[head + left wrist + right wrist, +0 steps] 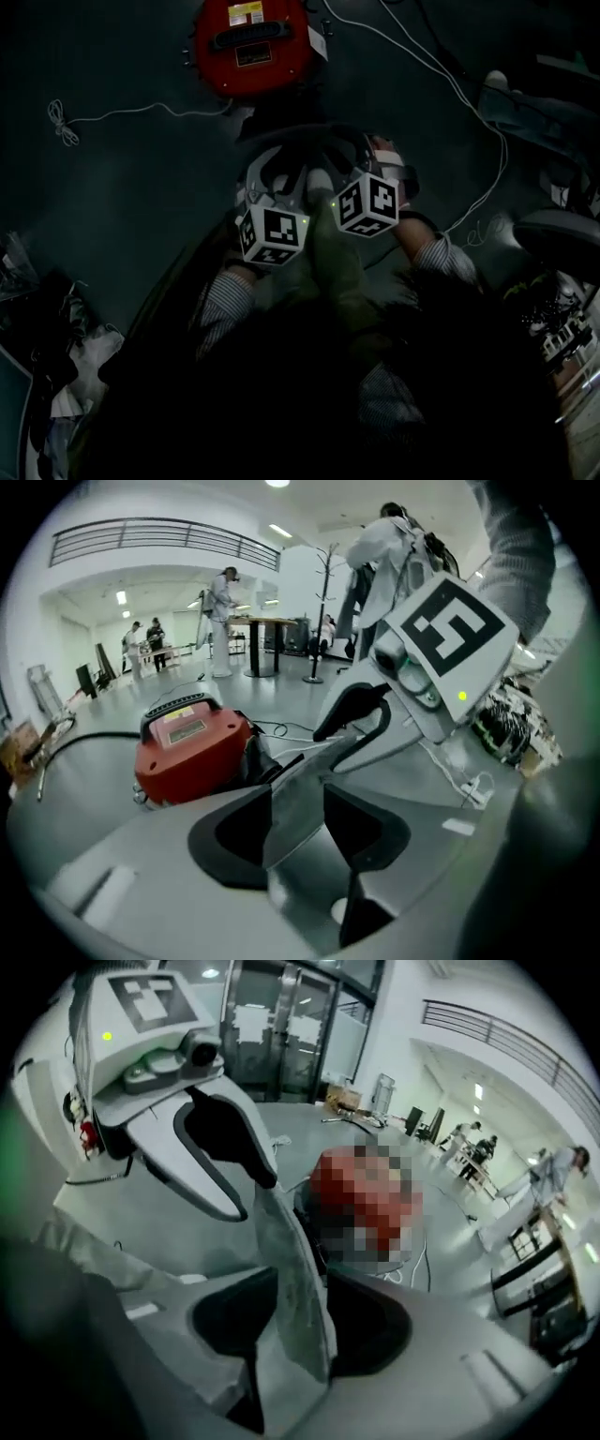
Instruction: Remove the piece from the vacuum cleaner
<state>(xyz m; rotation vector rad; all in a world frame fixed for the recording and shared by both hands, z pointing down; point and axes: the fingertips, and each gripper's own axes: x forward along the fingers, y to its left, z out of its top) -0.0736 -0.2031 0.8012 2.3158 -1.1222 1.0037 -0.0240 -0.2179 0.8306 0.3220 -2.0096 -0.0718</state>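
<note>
The red vacuum cleaner [251, 42] [187, 752] sits on the grey floor just beyond both grippers. A thin flat grey piece [295, 799] [291, 1269] stands tilted between the jaws of both grippers, its broad face showing. My left gripper [278, 183] [298, 832] has its jaws apart, the black pads clear of the piece on each side. My right gripper [361, 164] [295, 1335] is likewise open around the piece. The two grippers are close together, tips nearly meeting. In the left gripper view, the right gripper's black fingertip [352, 710] touches the piece's far end.
A white cable [441, 75] runs across the floor at the right, and a coiled cord [64, 122] lies at the left. Cluttered gear [562, 319] lies at the right edge. Far off are people at tables [220, 621] and a coat stand [323, 602].
</note>
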